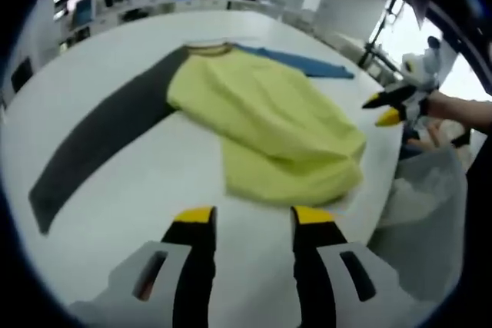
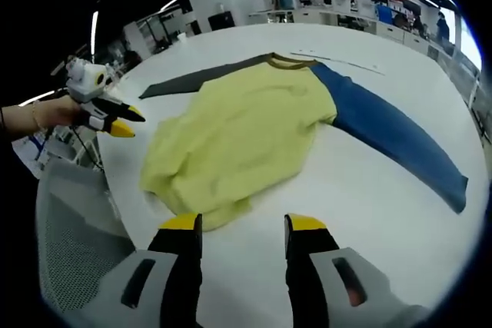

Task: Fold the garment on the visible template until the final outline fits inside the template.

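A long-sleeved garment lies spread on the white table (image 1: 154,182) (image 2: 384,213). Its body is yellow-green (image 1: 269,128) (image 2: 238,128), one sleeve dark grey (image 1: 100,144) (image 2: 200,78), the other blue (image 1: 307,61) (image 2: 392,132). The hem end is rumpled and partly doubled over near the table edge. My left gripper (image 1: 254,217) hovers open just short of that hem, holding nothing; it also appears in a hand at the table's edge (image 2: 115,120). My right gripper (image 2: 243,224) is open and holds nothing, close to the hem from the other side, and is seen off the table's edge (image 1: 388,109).
The table's curved edge runs close to the hem. A grey mesh chair (image 2: 69,228) (image 1: 430,205) stands just beyond that edge. Desks, monitors and people stand far behind the table (image 2: 346,5). Bare white tabletop surrounds the garment.
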